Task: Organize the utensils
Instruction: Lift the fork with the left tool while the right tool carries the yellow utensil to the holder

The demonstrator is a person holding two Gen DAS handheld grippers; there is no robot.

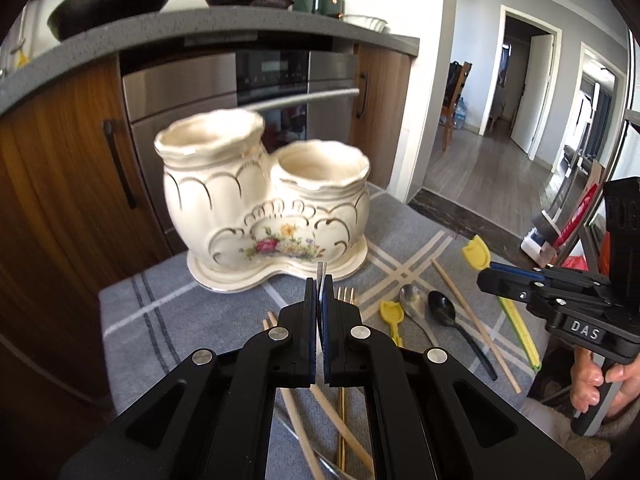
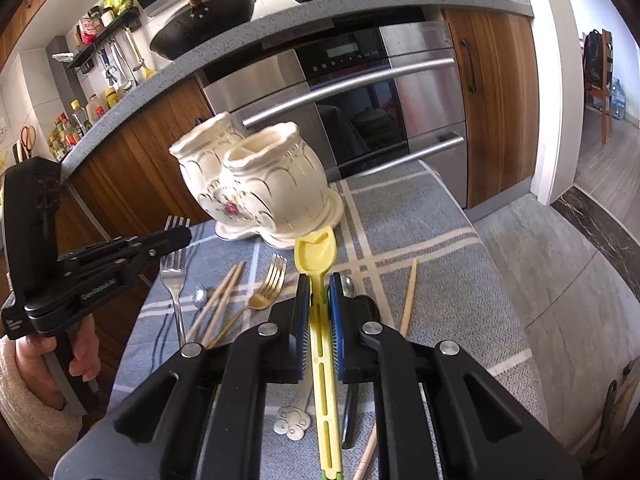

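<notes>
My left gripper [image 1: 320, 285] is shut on a silver fork [image 1: 321, 271], seen edge-on between the pads. In the right wrist view its tines [image 2: 178, 222] stick up above the left gripper [image 2: 182, 236] and its handle hangs down. It is held above the table, in front of the cream two-pot ceramic holder [image 1: 260, 208] [image 2: 256, 176], whose pots show nothing inside. My right gripper [image 2: 320, 286] [image 1: 486, 276] is shut on a long yellow spoon [image 2: 316, 256] [image 1: 476, 254], right of the holder's base.
On the grey plaid cloth [image 1: 168, 312] lie a gold fork [image 2: 268, 284], wooden chopsticks [image 2: 220, 300] [image 1: 476, 320], a silver spoon [image 1: 412, 300], a black spoon [image 1: 444, 308] and a small yellow spoon [image 1: 390, 312]. An oven [image 2: 360, 92] and counter stand behind. The floor drops off at right.
</notes>
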